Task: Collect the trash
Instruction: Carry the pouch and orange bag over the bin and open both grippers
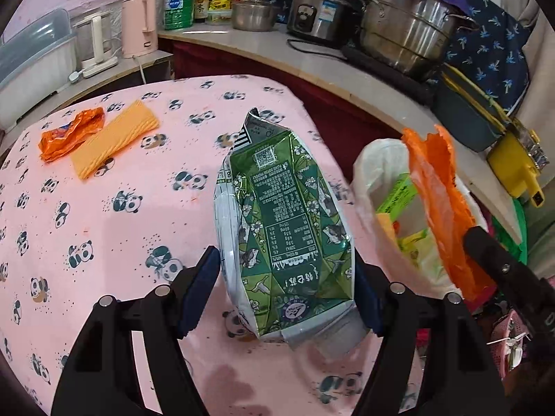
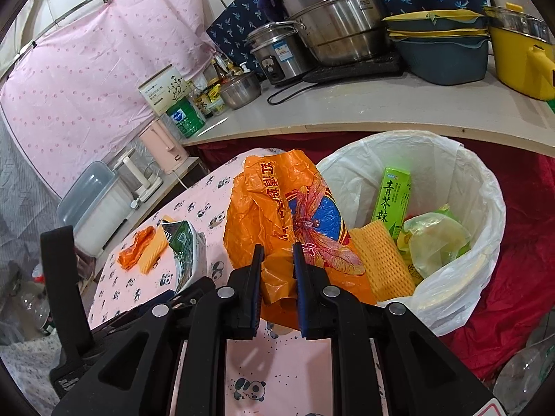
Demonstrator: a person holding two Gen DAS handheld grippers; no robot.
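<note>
My left gripper (image 1: 286, 277) is shut on a crushed green and white drink carton (image 1: 288, 222) and holds it above the pink panda tablecloth (image 1: 114, 228); the carton also shows in the right wrist view (image 2: 185, 249). My right gripper (image 2: 277, 270) is shut on an orange plastic wrapper (image 2: 291, 215) with a dragonfly print, beside the rim of the white-lined trash bin (image 2: 451, 173). The wrapper also hangs at the right of the left wrist view (image 1: 440, 201), over the bin (image 1: 378, 159). The bin holds a green box (image 2: 393, 197), yellow foam netting (image 2: 381, 260) and a green packet.
On the tablecloth's far side lie a crumpled orange wrapper (image 1: 69, 131) and a yellow ribbed sponge sheet (image 1: 114, 138). A counter (image 1: 347, 76) behind holds steel pots (image 1: 409, 31), a rice cooker (image 1: 319, 10), a yellow pot (image 2: 520, 55) and bottles. A pink kettle (image 1: 140, 24) stands left.
</note>
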